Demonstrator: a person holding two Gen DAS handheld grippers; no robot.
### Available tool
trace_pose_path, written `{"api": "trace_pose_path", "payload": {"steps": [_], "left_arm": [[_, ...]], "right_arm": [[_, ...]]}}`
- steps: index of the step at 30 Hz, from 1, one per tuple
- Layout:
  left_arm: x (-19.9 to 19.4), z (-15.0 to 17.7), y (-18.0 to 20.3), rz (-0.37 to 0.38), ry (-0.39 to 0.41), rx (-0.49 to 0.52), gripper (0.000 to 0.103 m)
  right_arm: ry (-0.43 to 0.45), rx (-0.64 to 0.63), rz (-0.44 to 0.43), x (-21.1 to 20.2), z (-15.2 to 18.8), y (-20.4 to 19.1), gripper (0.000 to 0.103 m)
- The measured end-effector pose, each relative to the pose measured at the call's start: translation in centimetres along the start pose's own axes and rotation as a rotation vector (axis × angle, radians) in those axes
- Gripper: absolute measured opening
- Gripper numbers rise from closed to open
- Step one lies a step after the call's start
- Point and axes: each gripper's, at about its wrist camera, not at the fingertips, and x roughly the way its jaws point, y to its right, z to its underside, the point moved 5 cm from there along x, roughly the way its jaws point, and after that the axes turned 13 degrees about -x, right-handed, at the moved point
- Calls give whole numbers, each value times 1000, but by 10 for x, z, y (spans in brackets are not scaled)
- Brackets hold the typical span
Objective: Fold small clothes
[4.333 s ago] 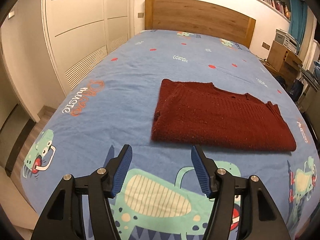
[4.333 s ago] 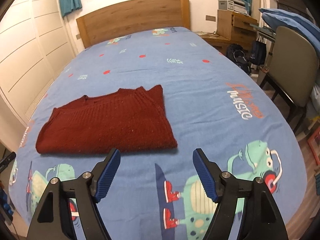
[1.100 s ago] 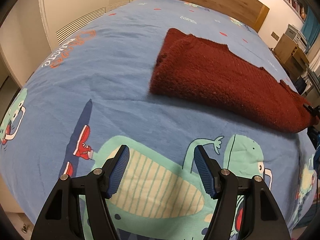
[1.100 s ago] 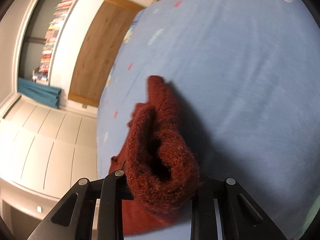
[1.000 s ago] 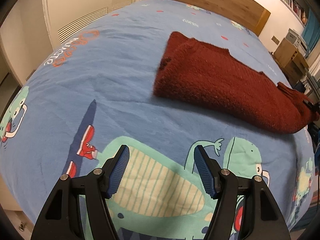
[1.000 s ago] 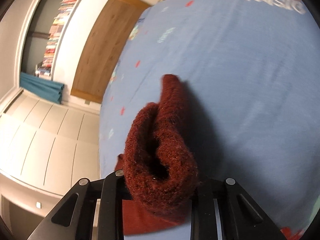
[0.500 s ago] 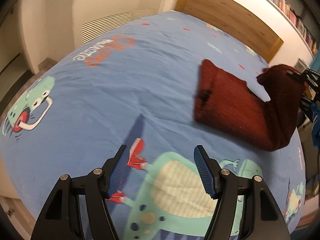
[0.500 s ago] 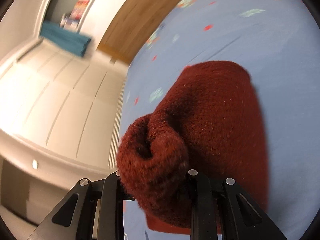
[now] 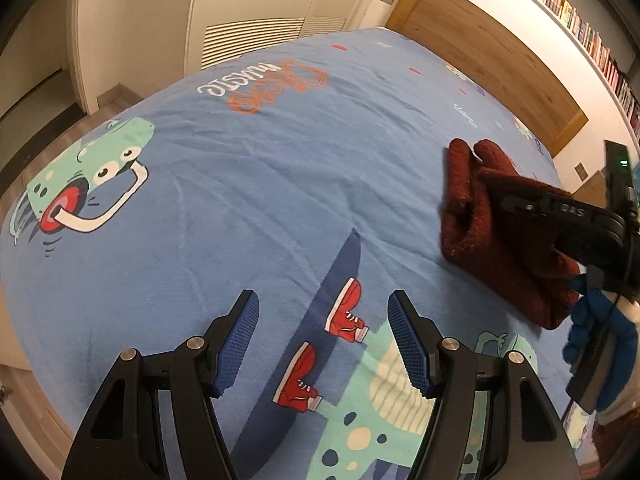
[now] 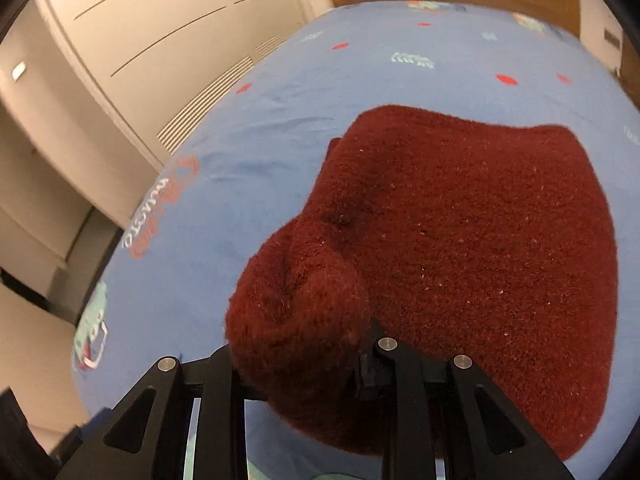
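A dark red knitted sweater lies on the blue cartoon bedsheet. My right gripper is shut on a bunched end of the sweater and holds it doubled over the rest of the garment; its fingertips are buried in the knit. In the left wrist view the sweater is at the far right, with the right gripper's black body on top of it. My left gripper is open and empty, low over the sheet, well left of the sweater.
White wardrobe doors stand along the bed's left side. A wooden headboard is at the far end, with a bookshelf above. The bed's near-left edge drops to the floor.
My right gripper has carried the sweater's end over and across the rest of the garment, folding it shorter. My left gripper has swung left, away from the sweater, still open.
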Motion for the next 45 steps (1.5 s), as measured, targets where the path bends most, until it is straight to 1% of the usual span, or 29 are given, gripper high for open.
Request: {"api": "trace_pose_path", "payload": {"steps": [3, 7, 8, 9, 10, 11, 13, 16, 20, 23, 24, 26, 29, 33, 35, 38, 40, 42, 45], "left_arm": [[5, 1, 2, 8, -9, -1, 61], [5, 4, 6, 17, -17, 19, 61], [6, 4, 6, 16, -18, 21, 61], [7, 4, 6, 14, -19, 21, 61], [6, 3, 5, 13, -19, 19, 61], [6, 2, 5, 12, -18, 19, 61], [5, 1, 3, 7, -16, 19, 61], [7, 1, 3, -1, -18, 21, 61], [8, 0, 8, -8, -19, 35, 61], [7, -2, 11, -19, -10, 49, 61], [5, -3, 11, -23, -5, 49, 61], [4, -5, 12, -29, 1, 50, 61], [2, -8, 15, -38, 12, 62, 61], [-1, -15, 29, -33, 31, 86, 61], [-3, -19, 41, -20, 43, 102, 61], [-6, -22, 59, 3, 60, 134, 61], [-8, -25, 76, 28, 71, 161, 61], [-9, -27, 93, 55, 78, 192, 61], [-4, -29, 130, 108, 77, 259, 61]], "right_arm": [[-3, -76, 42, -4, -1, -7, 29], [-18, -118, 69, 2, 3, -16, 30], [-19, -134, 76, 2, 6, -21, 31], [-18, -145, 74, 3, 8, -24, 36], [-15, -146, 67, 0, 9, -27, 42], [-8, -144, 55, -2, 10, -30, 45], [3, -131, 17, -7, 13, -34, 54], [11, -106, -45, -8, 17, -41, 59], [0, -103, -88, 1, 20, -51, 60], [-13, -152, -51, 4, 24, -60, 67], [-20, -169, -31, 5, 25, -62, 68], [-14, -165, -35, 3, 25, -61, 68], [3, -131, -65, -7, 25, -58, 68], [54, -122, -118, -37, 24, -54, 68], [75, -113, -125, -54, 26, -48, 69], [121, -68, -123, -82, 33, -28, 69], [153, -30, -91, -103, 40, -4, 71], [175, 11, -36, -119, 48, 26, 73], [172, 72, 42, -130, 61, 72, 76]]}}
